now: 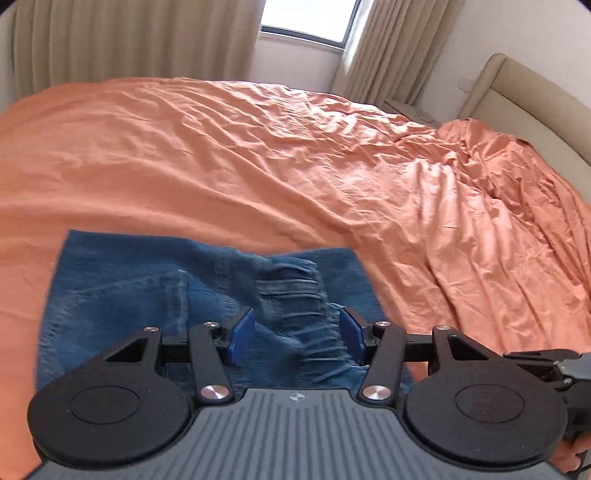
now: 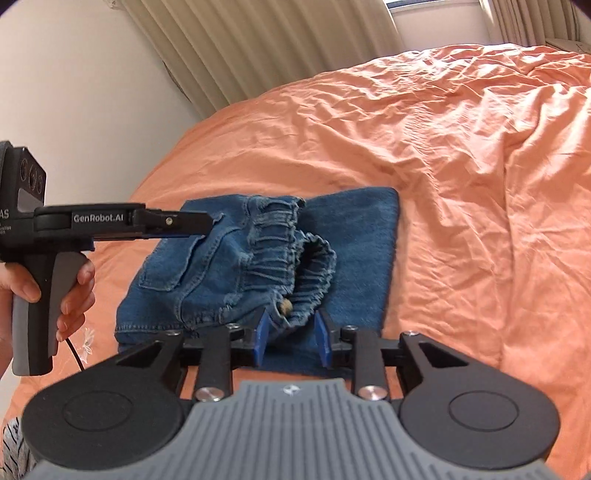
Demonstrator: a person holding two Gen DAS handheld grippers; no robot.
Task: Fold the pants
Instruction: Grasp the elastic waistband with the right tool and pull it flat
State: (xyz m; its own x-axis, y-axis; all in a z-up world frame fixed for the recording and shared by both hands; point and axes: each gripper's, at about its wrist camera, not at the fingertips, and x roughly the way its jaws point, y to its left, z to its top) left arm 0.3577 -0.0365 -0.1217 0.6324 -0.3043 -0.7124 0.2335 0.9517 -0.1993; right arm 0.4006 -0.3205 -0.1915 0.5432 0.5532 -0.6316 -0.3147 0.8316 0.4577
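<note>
Lay folded into a compact blue bundle, the denim pants (image 2: 258,266), on the orange bedsheet (image 2: 461,166), lower centre of the right wrist frame. Showed the elastic waistband (image 2: 295,258) bunched on top at mid-bundle, a back pocket (image 2: 177,258) to its left, a plain folded layer at the right. In the left wrist frame, filled the lower left, the same pants (image 1: 147,295), somewhat blurred.

Hovered above the near edge of the bundle, the right gripper (image 2: 291,338), blue fingers (image 2: 261,339) apart, clamped on nothing, waistband fabric seen in the gap. Whether touching the denim, could not tell.

Reached in from the left of the right wrist frame, the left gripper (image 2: 199,223), held by a hand (image 2: 70,291) on its grey handle, tips over the upper left part of the bundle near the pocket. In its own view, the left gripper (image 1: 297,338) with fingers (image 1: 242,338) spread wide, empty, above the denim.

Across the upper frame: pale pleated curtains (image 1: 129,40), a window (image 1: 306,16), a beige headboard (image 1: 535,99) at upper right.
</note>
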